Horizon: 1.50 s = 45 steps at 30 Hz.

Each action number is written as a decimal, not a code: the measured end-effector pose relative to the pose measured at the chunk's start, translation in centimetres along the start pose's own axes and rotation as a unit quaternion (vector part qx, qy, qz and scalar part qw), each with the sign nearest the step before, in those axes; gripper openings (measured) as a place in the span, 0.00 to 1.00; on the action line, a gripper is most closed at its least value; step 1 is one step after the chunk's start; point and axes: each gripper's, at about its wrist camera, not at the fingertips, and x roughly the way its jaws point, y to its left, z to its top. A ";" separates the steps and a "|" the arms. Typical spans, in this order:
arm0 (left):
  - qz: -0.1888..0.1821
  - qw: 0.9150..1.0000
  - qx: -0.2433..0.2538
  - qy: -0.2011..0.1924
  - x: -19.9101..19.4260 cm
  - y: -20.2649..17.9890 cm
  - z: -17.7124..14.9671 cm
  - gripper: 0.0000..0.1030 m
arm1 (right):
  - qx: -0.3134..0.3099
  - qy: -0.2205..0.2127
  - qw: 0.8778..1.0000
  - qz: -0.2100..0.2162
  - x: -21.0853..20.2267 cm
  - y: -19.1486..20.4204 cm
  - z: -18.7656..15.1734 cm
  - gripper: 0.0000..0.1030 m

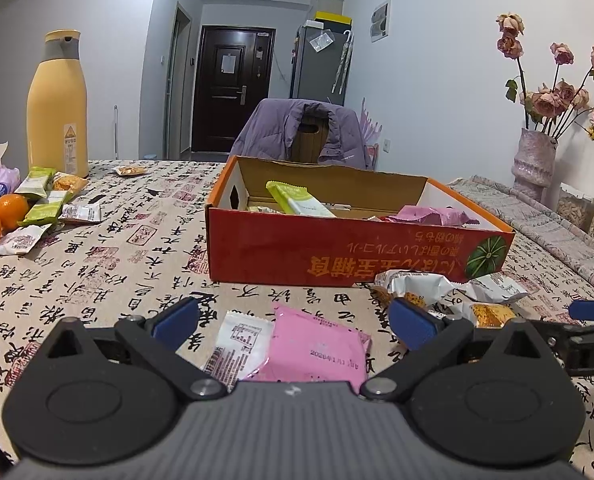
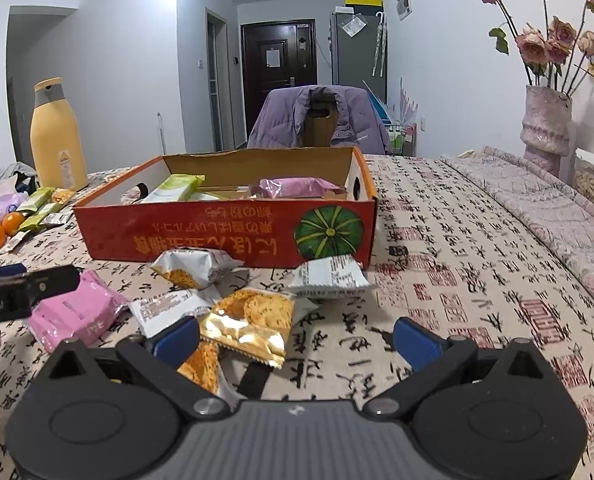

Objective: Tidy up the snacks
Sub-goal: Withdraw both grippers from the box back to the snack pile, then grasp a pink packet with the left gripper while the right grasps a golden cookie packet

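Plainly both grippers' fingers gape empty: left gripper [image 1: 295,320] could pinch the pink packet [image 1: 317,350] plus, probably overlapped, white packet [image 1: 239,340]; right gripper [image 2: 297,334] may crush the gold packet [image 2: 253,320].

Red box [image 1: 337,256]: cardboard, printed outside, raw brown inside. Pink packet [image 1: 317,350]: glossy plastic film. Gold wrapper [image 2: 245,330]: shiny crinkled foil. Counter [image 1: 117,264]: matt woven cloth cover. Left tool [image 1: 293,320]: matt black plastic, metal pivot pins.
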 end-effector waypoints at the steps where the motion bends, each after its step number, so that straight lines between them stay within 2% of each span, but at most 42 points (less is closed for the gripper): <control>1: 0.000 1.000 -0.001 0.000 0.0 0.0 0.0 1.00 | -0.001 0.001 1.000 0.000 0.3 0.2 0.2 1.00; 4: 0.000 1.000 -0.003 0.000 0.0 0.1 -0.1 1.00 | 0.005 0.014 1.000 0.005 1.5 0.6 1.0 0.96; 7: -0.001 1.000 -0.005 0.001 0.0 0.2 -0.1 1.00 | 0.009 0.027 0.999 0.015 2.7 1.0 1.7 0.86; 11: -0.003 1.000 -0.011 0.001 0.0 0.4 0.0 1.00 | 0.022 0.049 0.998 0.011 4.3 1.3 1.9 0.68; 13: -0.005 1.000 -0.013 0.001 0.0 0.4 0.0 1.00 | 0.031 0.054 0.998 0.010 4.7 1.1 1.9 0.65; 15: -0.006 1.000 -0.013 0.002 0.0 0.4 0.0 1.00 | 0.031 0.060 0.998 0.000 5.0 1.0 1.8 0.57; 20: -0.007 1.000 -0.014 0.002 0.0 0.4 0.0 1.00 | 0.011 0.065 0.998 -0.002 5.1 1.3 0.9 0.49; 25: -0.006 1.000 -0.014 0.003 -0.1 0.4 -0.1 1.00 | 0.001 0.054 0.999 0.004 4.4 1.5 0.6 0.47; 33: 0.004 1.000 -0.006 0.017 0.3 0.1 0.0 1.00 | -0.007 0.000 1.000 0.008 0.7 1.3 0.2 0.47; 39: 0.014 0.998 0.047 0.041 0.6 -1.5 0.1 1.00 | 0.007 -0.016 1.000 0.010 -0.7 0.2 -0.3 0.47; 45: 0.036 0.992 0.101 0.072 1.6 -3.2 -0.3 1.00 | 0.019 -0.021 0.999 0.016 -1.1 -0.4 -0.7 0.47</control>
